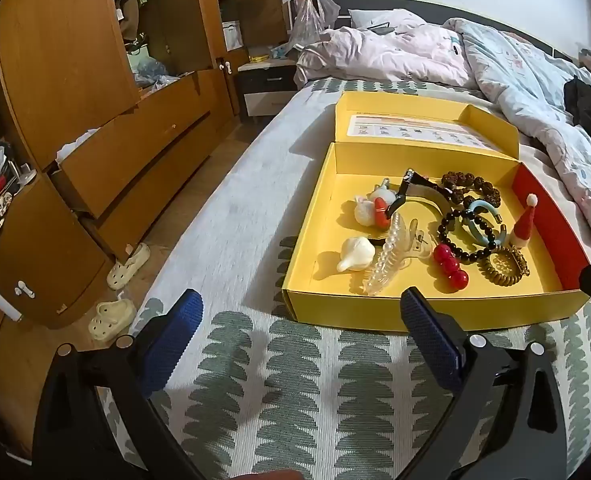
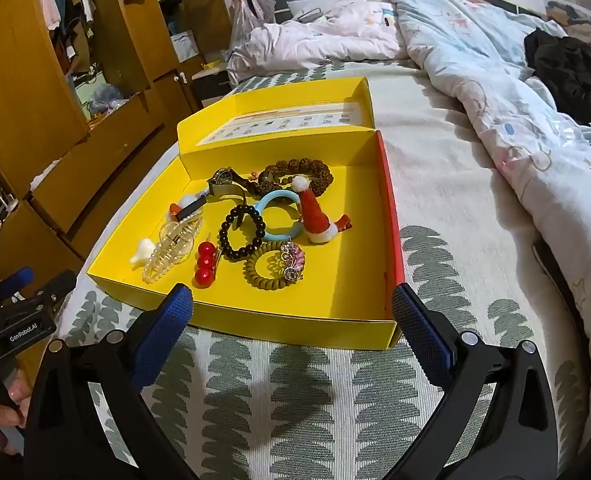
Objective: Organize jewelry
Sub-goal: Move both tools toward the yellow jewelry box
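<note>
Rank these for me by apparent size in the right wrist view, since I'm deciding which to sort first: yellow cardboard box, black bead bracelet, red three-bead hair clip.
1. Yellow cardboard box, by far the largest.
2. Black bead bracelet.
3. Red three-bead hair clip, the smallest, though it lies slightly nearer the camera.

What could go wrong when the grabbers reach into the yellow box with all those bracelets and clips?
1. The black bead bracelet overlaps the blue ring, so lifting one may drag the other.
2. The yellow box sits on a soft bed and might slide if nudged.
3. The clear claw clip looks slippery for wide-open fingers.
</note>
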Demonstrator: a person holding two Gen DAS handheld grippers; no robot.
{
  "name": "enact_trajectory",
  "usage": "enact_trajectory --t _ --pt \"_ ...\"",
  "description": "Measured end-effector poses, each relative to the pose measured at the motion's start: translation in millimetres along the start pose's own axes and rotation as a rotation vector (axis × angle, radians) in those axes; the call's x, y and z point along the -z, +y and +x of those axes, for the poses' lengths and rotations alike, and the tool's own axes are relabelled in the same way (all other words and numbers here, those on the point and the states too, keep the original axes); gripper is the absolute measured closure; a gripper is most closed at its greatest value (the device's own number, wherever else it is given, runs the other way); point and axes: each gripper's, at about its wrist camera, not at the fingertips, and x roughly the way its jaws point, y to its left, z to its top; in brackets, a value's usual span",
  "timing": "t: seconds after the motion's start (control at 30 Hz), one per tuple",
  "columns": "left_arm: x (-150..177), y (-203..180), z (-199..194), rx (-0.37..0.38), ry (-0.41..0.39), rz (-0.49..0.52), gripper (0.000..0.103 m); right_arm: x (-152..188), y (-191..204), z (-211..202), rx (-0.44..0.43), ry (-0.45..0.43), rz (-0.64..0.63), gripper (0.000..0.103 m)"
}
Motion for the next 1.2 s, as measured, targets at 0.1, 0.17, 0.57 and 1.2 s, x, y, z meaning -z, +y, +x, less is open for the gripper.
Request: enact_trajectory --t 0.1,0.17,0.57,1.2 --pt "0.7 -0.7 -0.8 -0.004 -0.003 0.008 0.005 -0.1 -0.3 0.0 0.0 0.0 -0.001 0.003" --pt "1.6 -1.2 -1.9 -0.005 -0.006 0.012 0.005 0.0 -0.4 -0.3 0.0 -0.003 0.0 0.003" --pt "0.0 -1.4 1.5 -0.011 0.008 0.017 0.005 -0.2 0.0 -3.4 0.008 -0.015 0.004 0.003" --pt "-7.1 -15.6 -7.7 0.004 -0.02 0.044 0.005 -10.4 -3.5 -9.6 -0.017 -0.057 -0.011 0.004"
